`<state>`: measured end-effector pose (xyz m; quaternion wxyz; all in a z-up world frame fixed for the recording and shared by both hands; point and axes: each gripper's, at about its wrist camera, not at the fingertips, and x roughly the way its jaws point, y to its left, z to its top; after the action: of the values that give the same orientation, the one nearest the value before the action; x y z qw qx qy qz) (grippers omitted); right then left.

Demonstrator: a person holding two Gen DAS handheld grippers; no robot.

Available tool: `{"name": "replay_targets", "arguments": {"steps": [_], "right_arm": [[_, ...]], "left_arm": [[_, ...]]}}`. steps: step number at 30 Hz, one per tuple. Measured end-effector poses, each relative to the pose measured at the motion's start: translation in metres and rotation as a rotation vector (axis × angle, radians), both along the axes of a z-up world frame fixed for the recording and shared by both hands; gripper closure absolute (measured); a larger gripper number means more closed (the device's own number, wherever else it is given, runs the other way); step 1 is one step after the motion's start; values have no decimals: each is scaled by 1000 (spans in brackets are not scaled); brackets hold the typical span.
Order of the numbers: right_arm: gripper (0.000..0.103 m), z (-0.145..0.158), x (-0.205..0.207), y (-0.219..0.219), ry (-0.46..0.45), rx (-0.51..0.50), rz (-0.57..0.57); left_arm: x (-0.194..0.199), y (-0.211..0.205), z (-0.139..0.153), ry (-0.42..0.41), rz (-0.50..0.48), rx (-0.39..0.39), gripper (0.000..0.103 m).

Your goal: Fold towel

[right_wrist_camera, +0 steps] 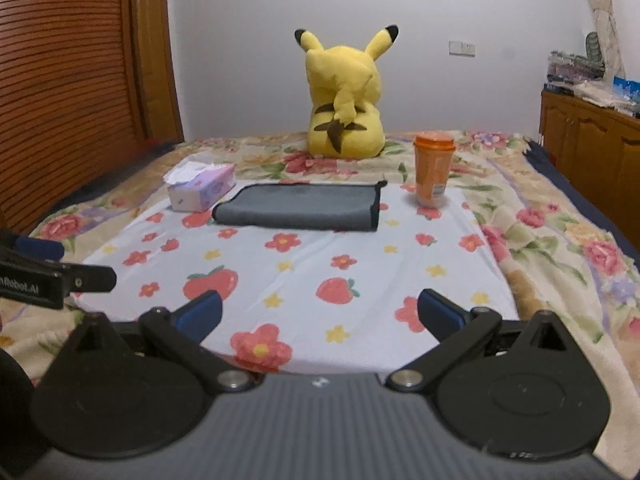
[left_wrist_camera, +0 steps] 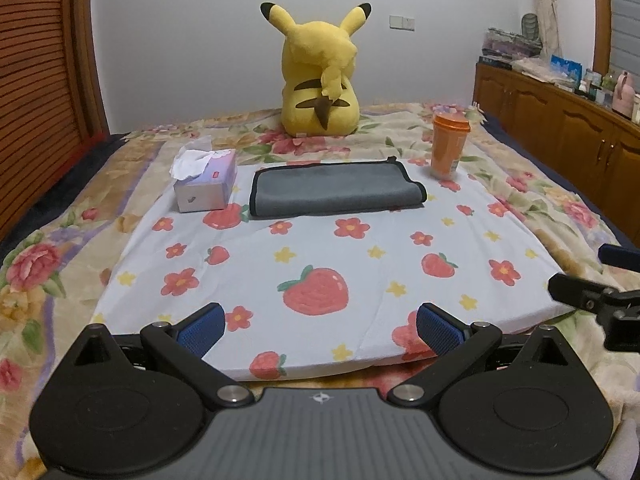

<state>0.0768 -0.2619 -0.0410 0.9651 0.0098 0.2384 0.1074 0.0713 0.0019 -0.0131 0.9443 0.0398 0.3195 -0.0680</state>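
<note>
A grey towel [left_wrist_camera: 336,188] with black trim lies folded flat at the far side of a white strawberry-print cloth [left_wrist_camera: 320,264]; it also shows in the right wrist view [right_wrist_camera: 298,208]. My left gripper [left_wrist_camera: 320,328] is open and empty, near the cloth's front edge, well short of the towel. My right gripper [right_wrist_camera: 320,312] is open and empty too, over the cloth's front part. The right gripper shows at the right edge of the left wrist view [left_wrist_camera: 592,300], and the left gripper shows at the left edge of the right wrist view [right_wrist_camera: 60,276].
A tissue box [left_wrist_camera: 206,182] stands left of the towel, an orange lidded cup [left_wrist_camera: 448,144] right of it. A yellow plush toy [left_wrist_camera: 320,76] sits behind on the floral bedspread [left_wrist_camera: 60,240]. Wooden cabinets [left_wrist_camera: 560,120] line the right wall, a slatted wooden door [left_wrist_camera: 36,92] the left.
</note>
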Motion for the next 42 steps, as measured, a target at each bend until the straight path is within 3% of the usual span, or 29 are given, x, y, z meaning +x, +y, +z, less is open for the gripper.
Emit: {"name": "replay_targets", "arguments": {"steps": [14,42], "right_arm": [[0,16,-12,-20,-94,68,-53],[0,24,-21,-31,-218,84,-93]], "left_arm": [[-18,-2,18,-110,17,-6,0],[-32,-7,40,-262,19,-5,0]]}}
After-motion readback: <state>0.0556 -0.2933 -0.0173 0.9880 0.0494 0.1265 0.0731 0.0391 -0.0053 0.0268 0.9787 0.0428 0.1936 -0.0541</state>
